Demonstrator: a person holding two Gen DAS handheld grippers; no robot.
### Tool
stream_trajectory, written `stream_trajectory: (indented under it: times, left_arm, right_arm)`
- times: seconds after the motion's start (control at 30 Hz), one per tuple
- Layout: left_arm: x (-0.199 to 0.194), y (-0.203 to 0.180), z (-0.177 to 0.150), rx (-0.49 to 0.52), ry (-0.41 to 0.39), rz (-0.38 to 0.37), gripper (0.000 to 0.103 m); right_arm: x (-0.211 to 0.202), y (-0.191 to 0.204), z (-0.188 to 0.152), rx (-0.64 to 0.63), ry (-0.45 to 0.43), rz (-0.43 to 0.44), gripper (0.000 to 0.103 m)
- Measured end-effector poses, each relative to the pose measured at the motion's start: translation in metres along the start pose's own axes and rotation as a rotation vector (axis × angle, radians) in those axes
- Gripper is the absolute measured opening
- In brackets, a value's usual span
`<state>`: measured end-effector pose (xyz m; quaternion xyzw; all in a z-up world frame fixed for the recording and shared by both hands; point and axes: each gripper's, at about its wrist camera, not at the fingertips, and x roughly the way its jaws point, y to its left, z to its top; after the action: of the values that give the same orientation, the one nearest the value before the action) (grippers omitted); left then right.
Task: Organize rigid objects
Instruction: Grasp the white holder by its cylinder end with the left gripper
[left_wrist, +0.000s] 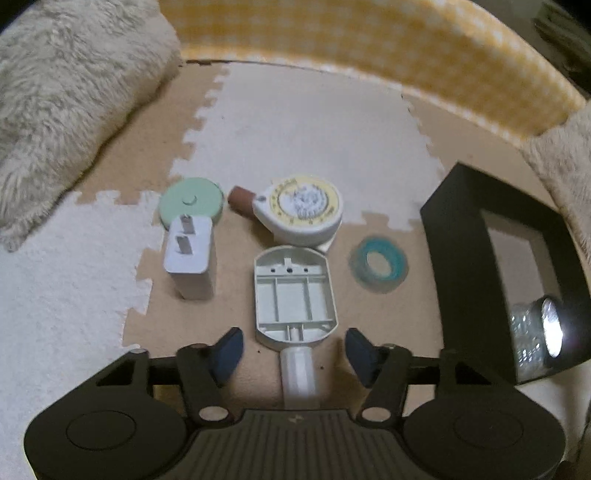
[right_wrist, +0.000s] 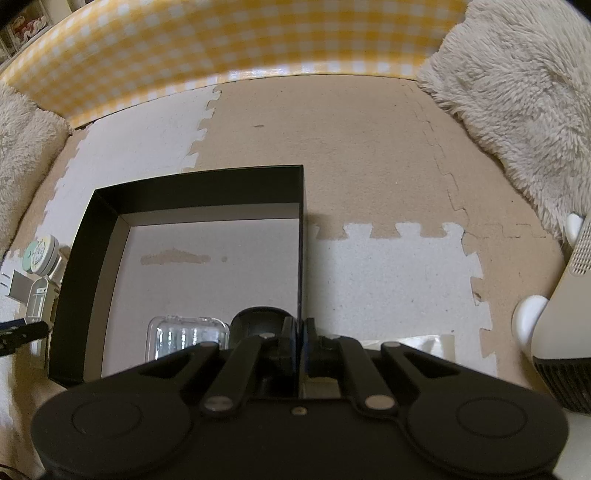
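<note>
In the left wrist view my left gripper (left_wrist: 293, 349) is open, its blue fingertips either side of the handle end of a grey-white open plastic casing (left_wrist: 295, 295) lying on the foam mat. Beyond it lie a white power adapter (left_wrist: 190, 254), a mint round disc (left_wrist: 192, 201), a white tape measure with a yellow ring (left_wrist: 304, 212), a brown cylinder (left_wrist: 240, 199) and a teal tape roll (left_wrist: 378, 264). My right gripper (right_wrist: 300, 332) is shut on the right wall of the black box (right_wrist: 301, 236). The box holds a clear plastic case (right_wrist: 186, 332) and a dark round object (right_wrist: 258, 317).
The black box (left_wrist: 458, 229) stands at the right in the left wrist view, with a shiny clear case (left_wrist: 535, 332) inside. Fluffy cushions (left_wrist: 66, 92) and a yellow checked wall (right_wrist: 221, 40) border the mat. A beige device (right_wrist: 561, 302) sits at the far right.
</note>
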<state>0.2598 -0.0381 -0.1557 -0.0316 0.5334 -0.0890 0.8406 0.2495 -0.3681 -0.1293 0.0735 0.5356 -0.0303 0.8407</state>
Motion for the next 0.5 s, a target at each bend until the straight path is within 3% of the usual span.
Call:
stream_trajectory:
  times: [0.13,0.5]
  left_arm:
    - [0.0016,-0.0058,-0.001,0.056,-0.02,0.027,0.048]
    - [-0.0076,-0.0097,-0.003,0.059,-0.062,0.031,0.047]
  right_arm:
    - [0.0,0.0,0.0,0.0,0.0,0.0,0.004]
    - [-0.0002,0.0009,0.0003,-0.002,0.001,-0.002,0.004]
